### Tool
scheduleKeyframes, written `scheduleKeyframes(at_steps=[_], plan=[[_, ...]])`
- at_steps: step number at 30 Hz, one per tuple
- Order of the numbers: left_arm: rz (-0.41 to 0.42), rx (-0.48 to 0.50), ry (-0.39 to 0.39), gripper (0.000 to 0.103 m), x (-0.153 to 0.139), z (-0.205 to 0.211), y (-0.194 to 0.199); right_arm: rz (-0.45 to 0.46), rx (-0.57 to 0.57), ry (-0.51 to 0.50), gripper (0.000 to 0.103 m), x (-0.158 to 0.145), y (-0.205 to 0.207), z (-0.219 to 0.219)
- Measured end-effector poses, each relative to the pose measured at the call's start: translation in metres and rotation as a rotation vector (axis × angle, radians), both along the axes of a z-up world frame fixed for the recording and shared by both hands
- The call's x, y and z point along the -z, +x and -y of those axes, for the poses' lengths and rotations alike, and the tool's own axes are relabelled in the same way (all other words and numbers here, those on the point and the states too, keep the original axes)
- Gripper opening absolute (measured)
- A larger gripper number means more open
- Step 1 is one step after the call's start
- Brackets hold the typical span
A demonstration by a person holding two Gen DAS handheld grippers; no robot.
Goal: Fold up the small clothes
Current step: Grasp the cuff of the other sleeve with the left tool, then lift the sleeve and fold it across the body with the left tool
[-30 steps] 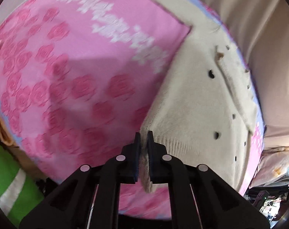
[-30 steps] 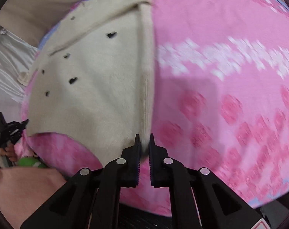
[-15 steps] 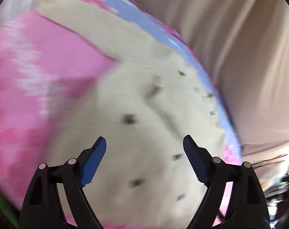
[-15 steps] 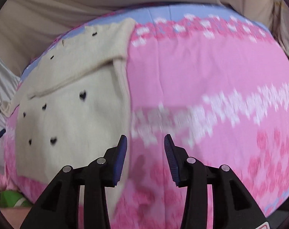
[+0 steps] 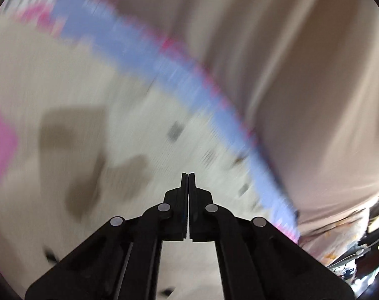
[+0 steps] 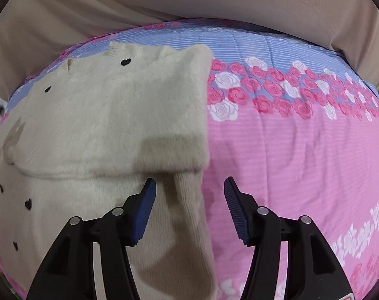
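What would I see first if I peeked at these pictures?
First, the fluffy cream sweater with little black hearts, folded over on the left half of the bed. Next, the bright pink blanket under it, with a band of roses across the top. At the bottom, the right tongs gape open over the sweater's edge, while the left tongs are pressed shut in a blurry view.

Cream sweater, black hearts

The cream sweater is fuzzy, with small black hearts. It lies flat on the left part of the pink rose bedcover. Its far part is folded over toward the near side, and a ribbed band hangs out below the fold.
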State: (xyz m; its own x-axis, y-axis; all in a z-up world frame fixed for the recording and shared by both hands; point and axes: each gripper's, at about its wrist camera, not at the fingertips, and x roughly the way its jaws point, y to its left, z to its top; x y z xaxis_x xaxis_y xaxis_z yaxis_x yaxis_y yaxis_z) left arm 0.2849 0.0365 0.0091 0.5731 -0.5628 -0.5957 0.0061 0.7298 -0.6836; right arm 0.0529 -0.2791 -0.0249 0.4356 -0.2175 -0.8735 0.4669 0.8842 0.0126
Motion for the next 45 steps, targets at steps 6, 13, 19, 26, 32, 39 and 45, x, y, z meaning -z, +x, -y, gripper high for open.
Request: scheduleKeyframes(at_steps=[6, 13, 19, 26, 32, 39, 45], plan=[[-0.096, 0.015, 0.028, 0.000, -0.009, -0.043, 0.004, -0.010, 0.016, 0.021, 0.057, 0.008, 0.006, 0.004], [-0.395, -0.034, -0.006, 0.053, 0.082, -0.020, -0.057, -0.008, 0.048, 0.059, 0.061, 0.013, -0.001, 0.008], [-0.344, -0.066, -0.090, 0.007, 0.089, -0.001, -0.039, -0.008, 0.026, 0.038, 0.061, 0.012, 0.005, 0.006], [0.068, -0.001, -0.123, 0.006, -0.023, 0.007, 0.023, 0.033, 0.067, 0.056, 0.061, 0.011, 0.007, 0.015], [-0.066, 0.015, 0.055, 0.007, 0.034, -0.010, 0.041, 0.040, 0.064, 0.046, 0.058, 0.014, 0.012, 0.012], [-0.171, -0.039, 0.025, 0.007, 0.088, -0.026, 0.026, 0.093, 0.065, 0.054, 0.013, -0.002, 0.018, 0.011], [-0.225, -0.003, 0.052, 0.008, 0.108, -0.035, 0.005, 0.114, 0.161, 0.151, 0.012, 0.019, -0.001, 0.040]])
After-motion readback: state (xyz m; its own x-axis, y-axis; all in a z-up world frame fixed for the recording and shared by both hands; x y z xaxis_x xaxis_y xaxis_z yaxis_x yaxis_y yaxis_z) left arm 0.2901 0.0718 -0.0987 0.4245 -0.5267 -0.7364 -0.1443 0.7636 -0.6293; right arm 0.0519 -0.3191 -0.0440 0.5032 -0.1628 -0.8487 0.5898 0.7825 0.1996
